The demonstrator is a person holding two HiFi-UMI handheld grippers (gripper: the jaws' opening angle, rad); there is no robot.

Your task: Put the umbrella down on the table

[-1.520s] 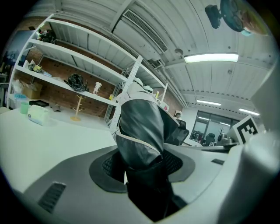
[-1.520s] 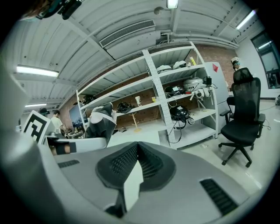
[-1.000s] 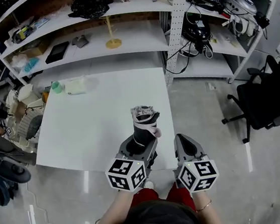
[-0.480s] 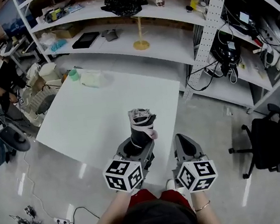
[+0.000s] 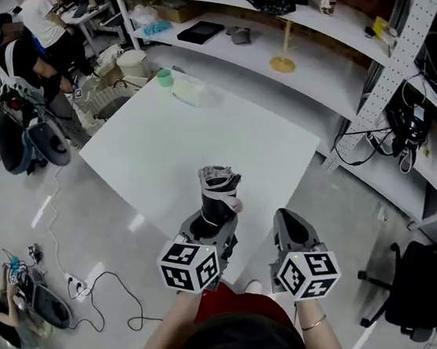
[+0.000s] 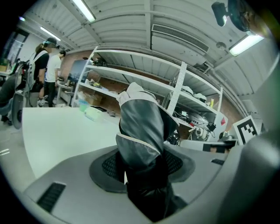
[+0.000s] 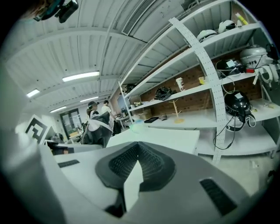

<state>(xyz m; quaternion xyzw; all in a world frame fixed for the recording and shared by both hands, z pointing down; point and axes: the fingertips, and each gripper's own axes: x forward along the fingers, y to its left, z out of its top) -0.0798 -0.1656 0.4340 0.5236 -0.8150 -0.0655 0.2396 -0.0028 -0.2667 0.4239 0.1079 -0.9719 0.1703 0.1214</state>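
Nearest, the left gripper [image 5: 210,232] has its jaws clamped on the dark lower part of a folded umbrella [image 5: 219,192]. The umbrella's grey-and-white canopy end sticks out past the pads and tilts up and away from the person. Just to its right, the right gripper [image 5: 286,221] holds nothing, its pads meeting at the tips with only the table showing behind them. The umbrella is held in the air at the near edge of the white table [image 5: 175,143] and touches no surface.

As a judgement, this is the carry-in step: the umbrella is gripped and brought to the table but not yet lowered. The next move calls for reaching out over the bare middle of the tabletop, tipping the umbrella toward level so that it lies along its length, lowering it until it rests, then parting the left jaws.

At the far end of the table stand a green cup [image 5: 164,77] and a pale container [image 5: 189,93], well apart from the umbrella. Beyond them are white shelves [image 5: 322,54] with a wooden stand [image 5: 283,53]
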